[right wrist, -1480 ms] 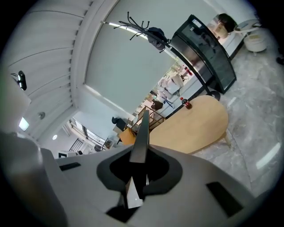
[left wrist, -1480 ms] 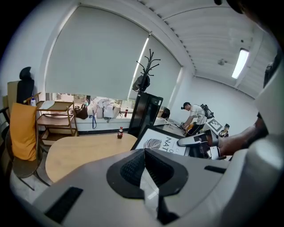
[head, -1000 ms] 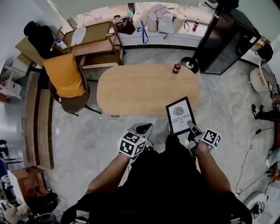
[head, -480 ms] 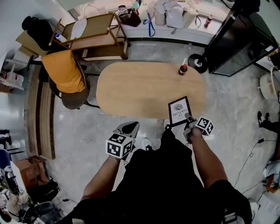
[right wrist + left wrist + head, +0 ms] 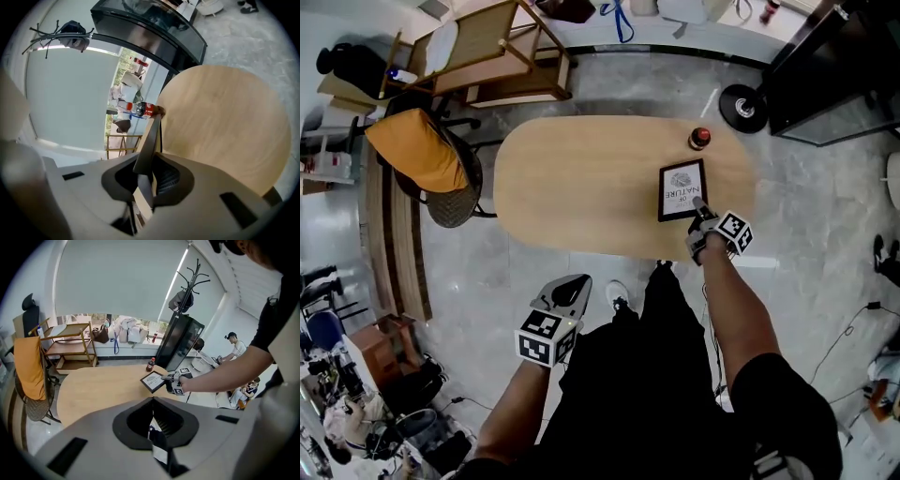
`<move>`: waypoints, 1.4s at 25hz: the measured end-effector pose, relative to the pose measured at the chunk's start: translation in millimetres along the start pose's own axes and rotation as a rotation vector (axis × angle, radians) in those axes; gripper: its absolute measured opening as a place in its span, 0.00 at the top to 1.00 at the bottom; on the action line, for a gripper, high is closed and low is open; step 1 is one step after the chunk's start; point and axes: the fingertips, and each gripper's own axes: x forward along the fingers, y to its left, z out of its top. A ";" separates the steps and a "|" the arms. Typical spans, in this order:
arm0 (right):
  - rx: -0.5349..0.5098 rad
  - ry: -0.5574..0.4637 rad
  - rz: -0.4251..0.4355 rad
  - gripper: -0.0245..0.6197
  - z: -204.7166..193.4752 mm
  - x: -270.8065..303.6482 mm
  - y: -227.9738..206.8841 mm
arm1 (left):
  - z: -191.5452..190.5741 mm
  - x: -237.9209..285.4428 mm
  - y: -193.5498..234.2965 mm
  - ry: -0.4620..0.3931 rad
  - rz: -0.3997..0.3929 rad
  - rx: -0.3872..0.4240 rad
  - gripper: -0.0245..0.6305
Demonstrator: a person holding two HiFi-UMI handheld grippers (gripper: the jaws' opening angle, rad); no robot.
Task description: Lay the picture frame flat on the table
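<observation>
Between opening right jaws, frame (image 5: 151,133) edge-on

The frame (image 5: 682,190) lying on the desk (image 5: 581,187) carried a print with the word "NATURE" in capitals below a round fingerprint-like mark. A smaller line above that word was too small to read, as was the bottle's (image 5: 699,138) label.

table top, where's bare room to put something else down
The whole left half of the table, toward the orange-draped chair, is bare, as is the middle. The right end is crowded: picture frame, bottle beyond it, and the right gripper, jaws opening, frame between them.
</observation>
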 end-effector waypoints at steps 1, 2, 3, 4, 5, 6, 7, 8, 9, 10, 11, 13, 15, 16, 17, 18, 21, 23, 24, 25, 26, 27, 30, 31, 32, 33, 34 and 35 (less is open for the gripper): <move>-0.004 0.002 0.001 0.90 1.5 9.0 -7.4 | 1.6 4.4 -0.6 0.007 0.003 -0.005 0.96; -0.020 0.012 -0.006 0.90 0.3 16.2 -16.0 | 1.8 8.8 -0.9 0.016 0.007 -0.009 0.96; -0.046 0.030 -0.017 0.90 -3.6 21.6 -24.7 | 0.5 12.7 -0.9 0.027 0.012 -0.018 0.96; -0.076 0.055 -0.029 0.88 -9.6 25.2 -33.0 | -1.9 16.2 -1.0 0.038 0.017 -0.031 0.96; -0.107 0.084 -0.039 0.85 -16.9 27.6 -40.3 | -4.5 19.4 -1.4 0.048 0.021 -0.043 0.96; -0.138 0.118 -0.045 0.79 -24.8 29.2 -46.6 | -7.0 22.7 -2.0 0.055 0.024 -0.052 0.96; -0.174 0.155 -0.052 0.72 -32.6 30.3 -52.3 | -9.4 26.1 -2.9 0.062 0.024 -0.057 0.96; -0.216 0.195 -0.060 0.66 -40.4 30.6 -57.9 | -12.1 29.3 -4.3 0.068 0.024 -0.060 0.96; -0.268 0.240 -0.071 0.62 -48.3 29.9 -63.6 | -14.9 31.9 -6.3 0.076 0.025 -0.065 0.96; -0.327 0.290 -0.083 0.61 -56.7 28.6 -69.1 | -17.8 33.7 -8.7 0.084 0.026 -0.071 0.96; -0.394 0.348 -0.095 0.60 -65.4 27.2 -74.0 | -20.1 35.2 -11.1 0.090 0.027 -0.078 0.96; -0.541 0.479 -0.118 0.59 -81.4 26.5 -82.6 | -21.7 38.5 -13.3 0.095 0.025 -0.088 0.96; -0.689 0.609 -0.165 0.59 -93.2 27.3 -95.1 | -22.1 41.3 -12.0 0.093 0.025 -0.093 0.96; -0.756 0.667 -0.206 0.59 -96.5 27.0 -104.6 | -22.8 42.0 -11.0 0.093 0.027 -0.096 0.96; -0.818 0.719 -0.260 0.59 -97.6 25.7 -115.8 | -23.7 42.2 -10.2 0.092 0.031 -0.100 0.96; -0.874 0.766 -0.325 0.59 -96.8 23.6 -128.1 | -24.6 42.0 -9.9 0.090 0.037 -0.105 0.96; -1.027 0.891 -0.485 0.59 -92.8 16.4 -156.7 | -27.6 39.5 -9.7 0.085 0.052 -0.124 0.96; -1.135 0.932 -0.530 0.66 -88.9 15.7 -162.1 | -29.7 37.1 -10.2 0.086 0.060 -0.133 0.96; -1.178 0.941 -0.541 0.72 -86.3 16.6 -162.5 | -30.5 36.0 -10.6 0.086 0.063 -0.138 0.96; -1.203 0.946 -0.544 0.74 -84.2 18.0 -162.1 | -31.6 35.2 -11.1 0.086 0.066 -0.143 0.96; -1.212 0.948 -0.540 0.75 -82.8 19.4 -161.4 | -32.7 34.4 -11.6 0.085 0.068 -0.144 0.96; -1.208 0.946 -0.535 0.75 -82.0 20.4 -161.1 | -33.8 33.8 -11.9 0.083 0.071 -0.142 0.96; -1.194 0.951 -0.570 0.75 -78.1 16.3 -165.7 | -36.1 31.3 -12.7 0.072 0.073 -0.132 0.96; -1.193 0.961 -0.583 0.75 -77.6 12.4 -166.9 | -35.7 30.1 -12.9 0.065 0.072 -0.127 0.96; -1.183 0.972 -0.587 0.75 -79.4 7.4 -166.7 | -34.4 28.4 -13.5 0.055 0.069 -0.120 0.96; -1.165 0.982 -0.577 0.75 -84.0 1.7 -164.4 | -32.2 25.9 -14.5 0.044 0.065 -0.109 0.96; -1.143 0.992 -0.556 0.75 -90.3 -4.6 -160.0 | -29.4 22.7 -15.8 0.032 0.059 -0.097 0.96; -1.123 1.003 -0.531 0.75 -96.9 -11.3 -154.1 | -25.7 19.1 -17.2 0.018 0.053 -0.084 0.96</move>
